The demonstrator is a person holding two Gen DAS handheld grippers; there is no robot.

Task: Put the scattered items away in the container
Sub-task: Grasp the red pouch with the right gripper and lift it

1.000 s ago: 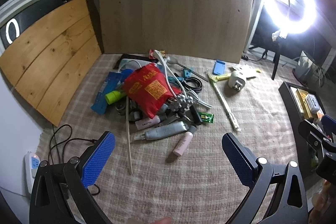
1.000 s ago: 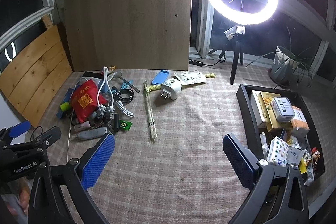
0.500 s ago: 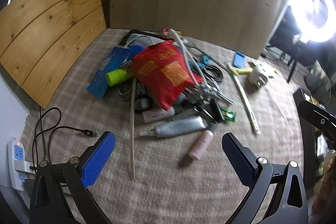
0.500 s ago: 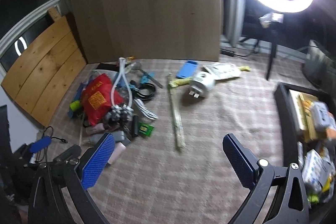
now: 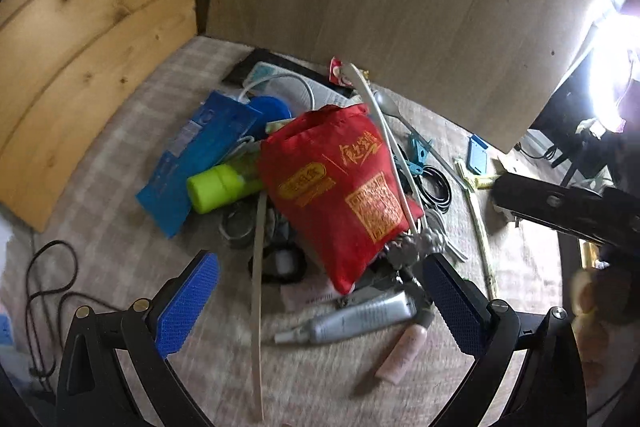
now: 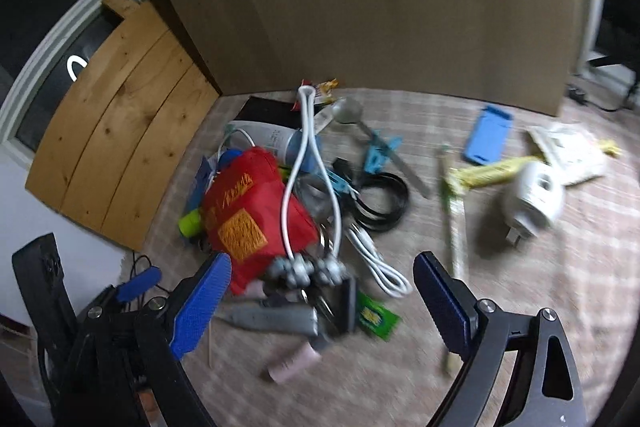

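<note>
Both tools are directed at the heap of scattered items lying toward the left rear corner of the checked cloth [image 6: 540,307], presumably to select a first piece; the container itself does not show in either view. Left gripper [image 5: 320,301]: fingers released and wide apart, nothing between them; the red pouch [image 5: 340,187] sits just ahead of the gap, the silver tube [image 5: 360,319] lies between the finger lines, and the pink bottle [image 5: 404,351] lies near the right-hand finger. Right gripper [image 6: 322,297]: fingers likewise released, empty; the white cable [image 6: 308,163] is draped over the pouch, its grey connectors directly ahead of the gap, the green packet [image 6: 376,317] just beyond them. The white plug adapter [image 6: 534,197] and blue card [image 6: 488,139] lie apart toward the cloth's right side; judged, the near pieces are the easier first pick.
</note>
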